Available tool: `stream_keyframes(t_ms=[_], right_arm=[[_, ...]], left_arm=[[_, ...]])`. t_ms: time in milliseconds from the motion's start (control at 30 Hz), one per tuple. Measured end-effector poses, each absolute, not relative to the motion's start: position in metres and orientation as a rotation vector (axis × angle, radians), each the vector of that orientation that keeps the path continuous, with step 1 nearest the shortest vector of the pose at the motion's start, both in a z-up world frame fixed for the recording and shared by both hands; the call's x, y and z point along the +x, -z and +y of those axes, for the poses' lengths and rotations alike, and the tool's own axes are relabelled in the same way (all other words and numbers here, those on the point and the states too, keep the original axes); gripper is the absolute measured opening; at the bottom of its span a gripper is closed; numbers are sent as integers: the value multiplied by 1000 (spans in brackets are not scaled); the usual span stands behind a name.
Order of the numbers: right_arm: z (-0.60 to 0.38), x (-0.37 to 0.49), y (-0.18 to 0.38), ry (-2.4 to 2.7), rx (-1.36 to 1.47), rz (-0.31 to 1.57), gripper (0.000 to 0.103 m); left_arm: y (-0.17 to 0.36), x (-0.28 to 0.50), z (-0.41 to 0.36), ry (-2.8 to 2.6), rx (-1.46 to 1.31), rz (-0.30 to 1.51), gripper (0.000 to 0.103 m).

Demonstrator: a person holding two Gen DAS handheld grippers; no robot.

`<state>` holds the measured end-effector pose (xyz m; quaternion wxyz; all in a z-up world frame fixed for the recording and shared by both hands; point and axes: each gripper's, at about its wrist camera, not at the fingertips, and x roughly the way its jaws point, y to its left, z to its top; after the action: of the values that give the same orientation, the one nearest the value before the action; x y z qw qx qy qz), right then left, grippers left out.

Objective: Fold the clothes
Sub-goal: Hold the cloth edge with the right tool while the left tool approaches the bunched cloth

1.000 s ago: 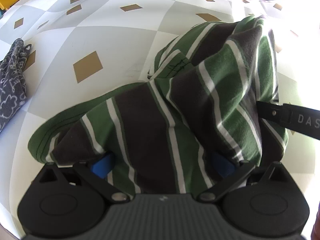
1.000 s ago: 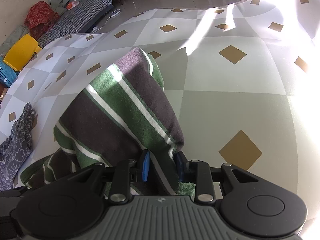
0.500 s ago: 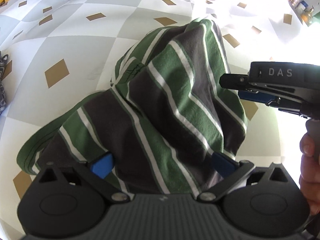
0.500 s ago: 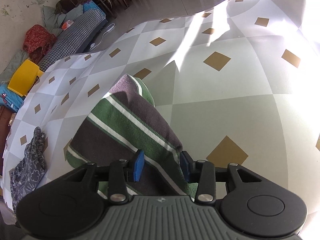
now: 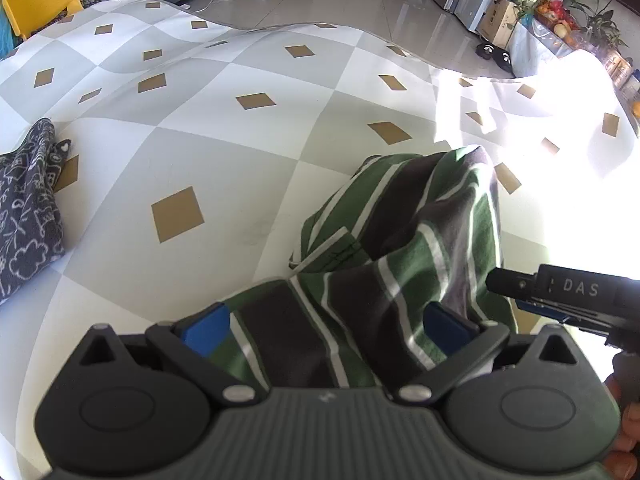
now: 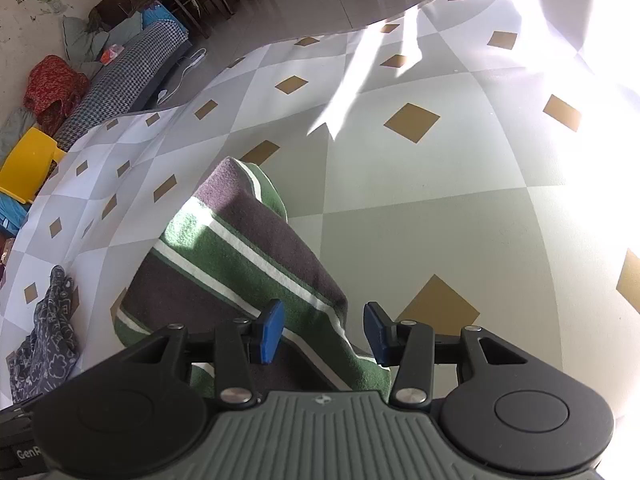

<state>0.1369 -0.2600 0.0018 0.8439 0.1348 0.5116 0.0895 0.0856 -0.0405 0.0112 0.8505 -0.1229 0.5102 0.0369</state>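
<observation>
Both grippers' fingers (image 6: pixel 273 332) astride striped garment (image 5: pixel 400 264)

Open checked tabletop (image 6: pixel 420 208) stretches ahead and right; a bunched striped garment (image 6: pixel 240 264) blocks the near middle, patterned dark cloth (image 5: pixel 28 208) lies at far left.

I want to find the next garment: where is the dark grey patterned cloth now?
The dark grey patterned cloth lies at the left edge of both wrist views on the checked mat, well apart from the striped shirt.
</observation>
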Motion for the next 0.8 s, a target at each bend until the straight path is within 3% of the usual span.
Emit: stream_keyframes(t_ms=[300,800], right_arm=[[-253,137,23,-171,222,1159,45],[-231,142,25,-199,217,1103,47]], left_arm=[[28,90,-42,-122,-246,1212,103],[29,70,-64,-22,-137,1225,103]])
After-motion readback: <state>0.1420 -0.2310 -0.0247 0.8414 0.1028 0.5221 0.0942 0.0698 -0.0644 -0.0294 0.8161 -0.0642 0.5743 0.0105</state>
